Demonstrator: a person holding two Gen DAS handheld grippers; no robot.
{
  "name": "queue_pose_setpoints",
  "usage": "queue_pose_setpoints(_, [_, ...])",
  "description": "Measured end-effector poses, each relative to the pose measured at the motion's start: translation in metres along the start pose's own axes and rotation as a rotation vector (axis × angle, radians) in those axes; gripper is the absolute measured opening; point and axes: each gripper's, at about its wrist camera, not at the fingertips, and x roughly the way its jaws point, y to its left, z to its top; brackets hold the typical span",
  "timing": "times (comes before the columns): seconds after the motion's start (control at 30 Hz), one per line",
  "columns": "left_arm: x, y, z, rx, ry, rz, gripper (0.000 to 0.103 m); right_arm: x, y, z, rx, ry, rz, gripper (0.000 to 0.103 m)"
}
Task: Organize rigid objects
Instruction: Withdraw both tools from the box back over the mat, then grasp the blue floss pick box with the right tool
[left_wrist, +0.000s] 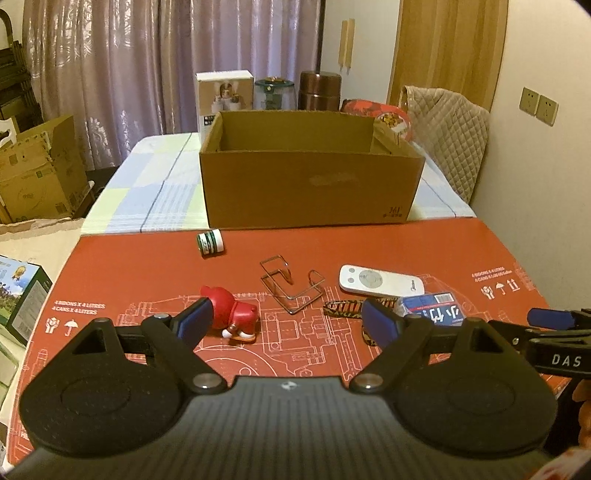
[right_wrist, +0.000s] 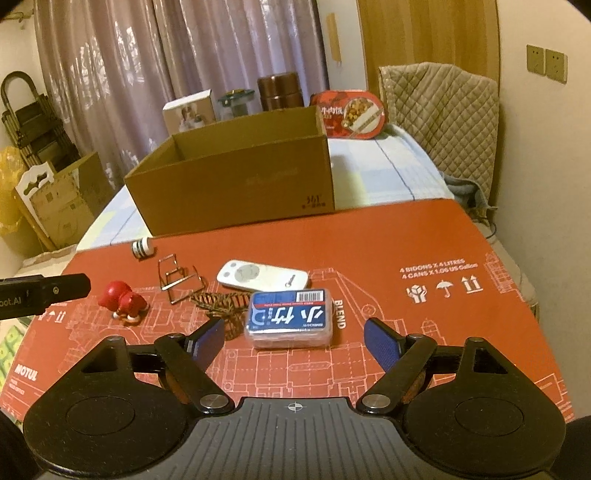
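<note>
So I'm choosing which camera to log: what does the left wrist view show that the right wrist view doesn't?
Only the left wrist view: the left gripper, jaws open, with the red figurine just ahead.
Only the right wrist view: the right gripper, jaws open, lined up on the blue-labelled case, and the whole food tray label.
Both: cardboard box, white remote, wire stand, small bottle, patterned clip.
</note>
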Motion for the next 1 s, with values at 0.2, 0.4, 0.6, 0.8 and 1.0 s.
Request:
queue_pose_setpoints(0.2, [0.022, -0.002, -0.004, 0.011, 0.033, -0.006, 0.085, 0.021, -0.001, -0.002, -0.001, 0.018, 0.009, 0.080])
queue_pose_setpoints(0.4, [0.044, -0.003, -0.009, 0.021, 0.054, -0.011, 0.085, 0.047, 0.001, -0.004, -0.015, 0.037, 0.008, 0.089])
queue_pose_setpoints(0.6, [0.065, 0.000, -0.012, 0.020, 0.080, -0.007, 0.085, 0.075, 0.000, -0.006, -0.013, 0.065, 0.004, 0.091])
queue_pose_setpoints(0.8, [0.078, 0.002, -0.016, 0.014, 0.100, -0.014, 0.085, 0.099, 0.002, -0.005, -0.010, 0.089, -0.003, 0.091])
queue_pose_setpoints(1.0, [0.084, 0.003, -0.018, 0.010, 0.102, -0.021, 0.085, 0.115, 0.005, -0.001, -0.023, 0.093, -0.036, 0.090])
